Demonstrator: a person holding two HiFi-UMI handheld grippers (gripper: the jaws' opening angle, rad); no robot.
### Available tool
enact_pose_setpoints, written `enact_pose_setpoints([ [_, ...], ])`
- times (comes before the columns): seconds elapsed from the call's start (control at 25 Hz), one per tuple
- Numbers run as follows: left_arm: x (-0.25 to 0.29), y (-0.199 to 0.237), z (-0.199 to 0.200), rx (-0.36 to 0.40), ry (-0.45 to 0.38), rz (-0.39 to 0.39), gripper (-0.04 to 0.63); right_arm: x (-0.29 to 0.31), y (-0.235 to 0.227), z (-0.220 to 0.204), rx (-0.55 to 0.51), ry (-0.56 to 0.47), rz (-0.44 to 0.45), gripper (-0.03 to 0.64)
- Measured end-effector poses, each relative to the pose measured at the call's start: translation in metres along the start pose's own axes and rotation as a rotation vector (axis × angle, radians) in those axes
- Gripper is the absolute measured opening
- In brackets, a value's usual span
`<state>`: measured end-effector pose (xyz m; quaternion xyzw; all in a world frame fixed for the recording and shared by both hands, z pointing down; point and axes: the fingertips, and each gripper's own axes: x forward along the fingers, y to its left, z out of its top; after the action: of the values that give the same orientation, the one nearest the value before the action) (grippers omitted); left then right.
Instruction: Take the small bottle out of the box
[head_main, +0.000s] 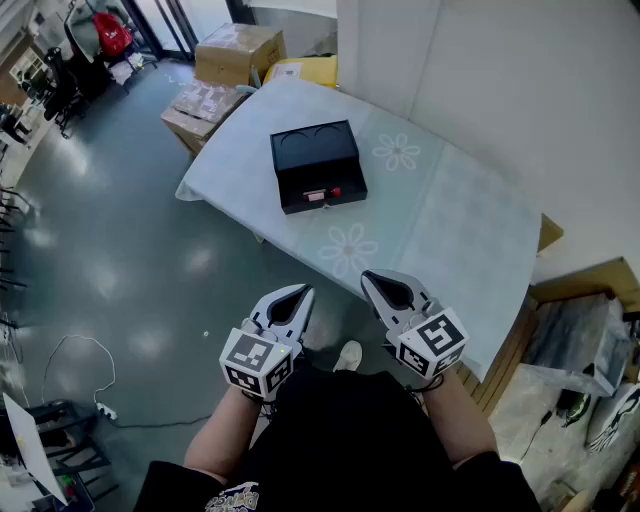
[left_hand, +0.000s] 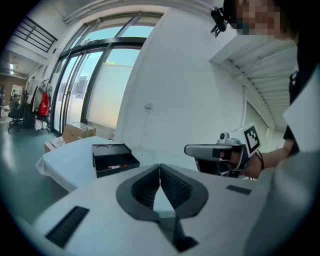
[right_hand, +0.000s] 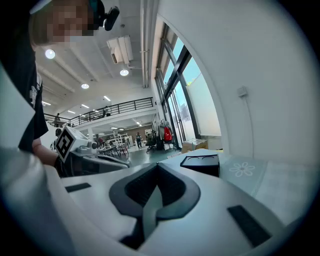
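Fingers (left_hand: 173, 184) pressed together, empty, on left gripper (head_main: 302, 292) and right gripper (head_main: 369, 277); one box (head_main: 316, 160), one table (head_main: 455, 225).

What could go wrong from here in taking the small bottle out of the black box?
The small bottle lies low in the open front of the box; jaws may strike its wall or miss the bottle.
The left gripper and right gripper are both shut; unopened, they would only push the bottle.
The box sits loose on the tablecloth and may slide.
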<state>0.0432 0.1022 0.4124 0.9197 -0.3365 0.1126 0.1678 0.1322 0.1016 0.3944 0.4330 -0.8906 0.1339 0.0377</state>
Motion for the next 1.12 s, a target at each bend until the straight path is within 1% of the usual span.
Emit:
enact_pose_setpoints([
  [0.64, -0.008, 0.005, 0.003, 0.007, 0.004, 0.002, 0.029, 0.009, 0.009, 0.007, -0.003, -0.014, 0.021, 0.023],
  [1.12, -0.02, 0.037, 0.007, -0.01, 0.01, -0.003, 0.029, 0.042, 0.02, 0.008, 0.006, 0.005, 0.022, 0.023],
])
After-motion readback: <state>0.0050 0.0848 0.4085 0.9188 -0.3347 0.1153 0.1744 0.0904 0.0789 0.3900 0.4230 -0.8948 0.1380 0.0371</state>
